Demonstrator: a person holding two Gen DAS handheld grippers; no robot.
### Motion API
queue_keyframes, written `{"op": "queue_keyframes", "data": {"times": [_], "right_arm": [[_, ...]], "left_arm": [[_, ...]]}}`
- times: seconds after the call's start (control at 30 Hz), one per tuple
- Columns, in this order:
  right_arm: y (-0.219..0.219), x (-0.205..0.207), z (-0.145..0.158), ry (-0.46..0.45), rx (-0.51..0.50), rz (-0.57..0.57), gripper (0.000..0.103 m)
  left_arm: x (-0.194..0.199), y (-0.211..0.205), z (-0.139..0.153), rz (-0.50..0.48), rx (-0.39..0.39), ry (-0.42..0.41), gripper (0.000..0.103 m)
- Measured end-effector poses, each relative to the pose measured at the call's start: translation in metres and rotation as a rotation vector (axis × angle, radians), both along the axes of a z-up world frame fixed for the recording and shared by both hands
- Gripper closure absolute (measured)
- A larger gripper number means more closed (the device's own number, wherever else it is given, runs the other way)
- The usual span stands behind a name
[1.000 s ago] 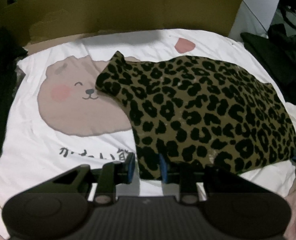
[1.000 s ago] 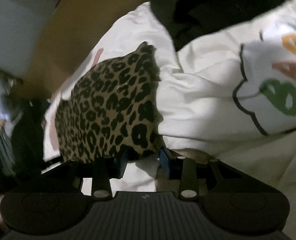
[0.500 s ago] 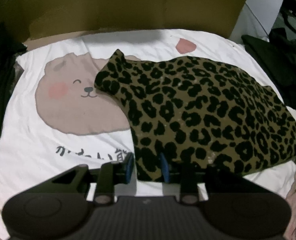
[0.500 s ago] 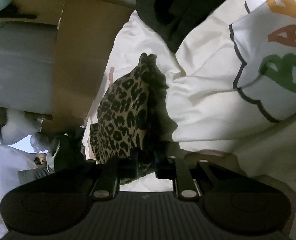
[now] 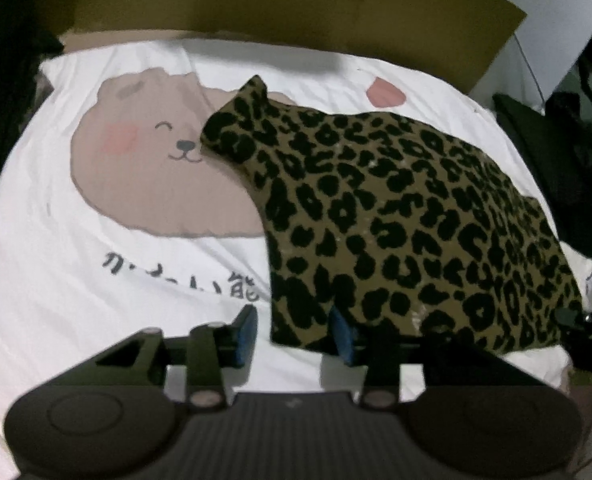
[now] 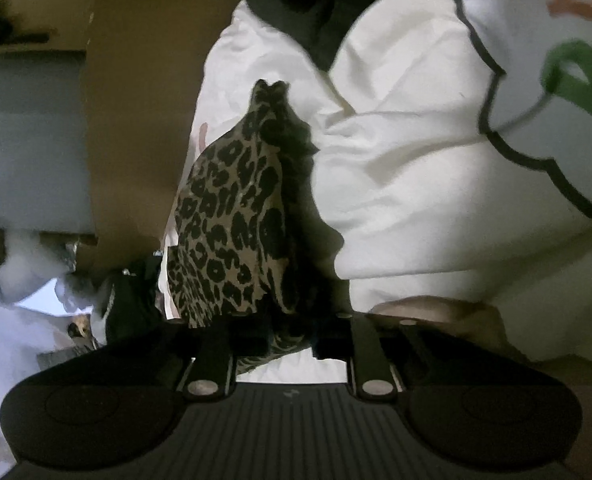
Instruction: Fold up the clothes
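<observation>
Left gripper (image 5: pixel 294 330) widened around leopard garment (image 5: pixel 396 216).

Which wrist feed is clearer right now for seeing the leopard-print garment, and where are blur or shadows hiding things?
Left wrist view: evenly lit, leopard-print garment readable, slight softness, fisheye bending at the edges. Right wrist view: motion-blurred, worst on the printed white fabric; deep shadow beside the garment and over the right claw, so its grip is hard to read. The left claw shows clearly.
</observation>
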State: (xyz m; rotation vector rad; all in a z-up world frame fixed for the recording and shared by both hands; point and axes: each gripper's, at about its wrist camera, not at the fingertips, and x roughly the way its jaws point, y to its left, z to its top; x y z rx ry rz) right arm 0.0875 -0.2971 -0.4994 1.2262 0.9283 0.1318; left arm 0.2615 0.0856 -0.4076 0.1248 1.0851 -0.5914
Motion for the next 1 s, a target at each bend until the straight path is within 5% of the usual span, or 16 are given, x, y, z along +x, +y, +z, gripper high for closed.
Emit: {"op": "queue_keyframes", "data": {"times": [0.37,0.57,1.0], "right_arm": [[-0.001,-0.002,-0.004,0.005,-0.013,0.002,0.090],[0.002,-0.003,-0.001,-0.007,-0.041,0.012,0.091],[0.013,-0.005,0.017,-0.056,-0.057,0.037,0.095]], "left_arm": [[0.000,0.005,-0.006,0.025,-0.078,0.027,0.056],[0.001,0.009,-0.001,0.031,-0.101,0.053,0.088],[0.007,0.022,0.022,0.045,-0.142,0.073,0.094]]}}
